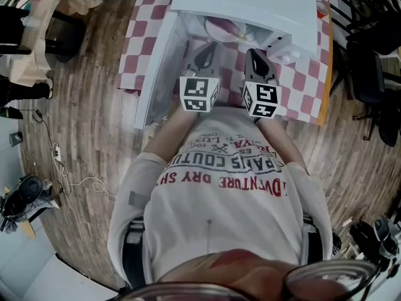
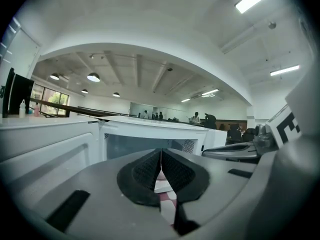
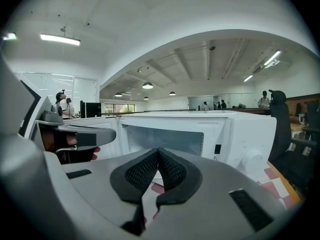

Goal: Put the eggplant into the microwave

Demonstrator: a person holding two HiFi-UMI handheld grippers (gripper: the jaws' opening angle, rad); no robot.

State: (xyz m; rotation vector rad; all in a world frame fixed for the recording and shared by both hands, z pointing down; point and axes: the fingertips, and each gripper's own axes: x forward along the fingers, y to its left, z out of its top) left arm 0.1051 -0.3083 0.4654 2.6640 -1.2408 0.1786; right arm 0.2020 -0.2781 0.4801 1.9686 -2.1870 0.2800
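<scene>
Floor: wood planks [image 1: 88, 93], with a white cable [image 1: 88, 182] lying loose.
Table: red-and-white check cloth [image 1: 316, 74].
Chairs: black chairs [image 1: 368, 80] right of the table.
Ceiling: white beams [image 3: 210, 59], tube lights [image 3: 60, 39], round lamps [image 2: 93, 77].
Windows: bright windows [image 2: 48, 97] on the far left wall.
Far end: people [image 2: 196, 117] standing.

Smooth white microwave [image 1: 250, 5], checked cloth [image 1: 135, 61], wood-plank floor [image 1: 94, 105].

One microwave [image 1: 250, 5], one checked table [image 1: 133, 50], two grippers: left gripper [image 1: 206, 49], right gripper [image 1: 254, 53]
</scene>
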